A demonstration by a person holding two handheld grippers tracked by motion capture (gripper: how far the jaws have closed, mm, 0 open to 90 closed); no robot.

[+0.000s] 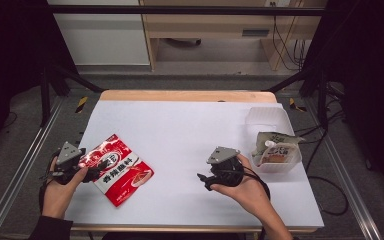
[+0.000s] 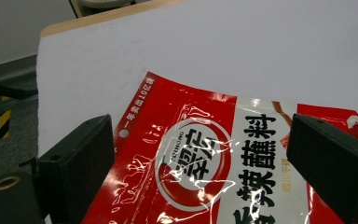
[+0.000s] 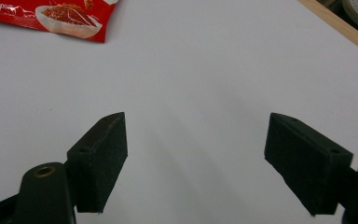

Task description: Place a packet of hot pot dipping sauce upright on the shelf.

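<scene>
1. The left gripper [image 1: 96, 167] reaches over the near-left edge of the red seasoning packet [image 1: 121, 169]. In the left gripper view the packet [image 2: 223, 163] lies between the two black jaws and they stand wide apart, with no pad pressing on it: released, not yet grasping.
2. The right gripper [image 1: 203, 179] sits low over bare white table cover [image 1: 190, 130], well right of the packet. Its jaws are spread with nothing between them, and the packet's far corner [image 3: 51, 16] lies ahead of its fingertips, to the left.
3. A clear plastic tub [image 1: 275, 165] lies beyond the right hand, toward the table's right edge, and holds a pale pouch with a spout [image 1: 275, 145].
4. My judgement: the step in hand is gripping the packet. Slide one finger under the sealed edge near the hang hole and close across the flat seam rather than the filled middle.
5. The packet is a flat, glossy foil-like film that throws glare and wrinkles; it will likely slip and buckle, so a firm pinch on the stiff seal suits it best.
6. The cover is matt and smooth; the pads look like dull, blocky foam or rubber.
</scene>
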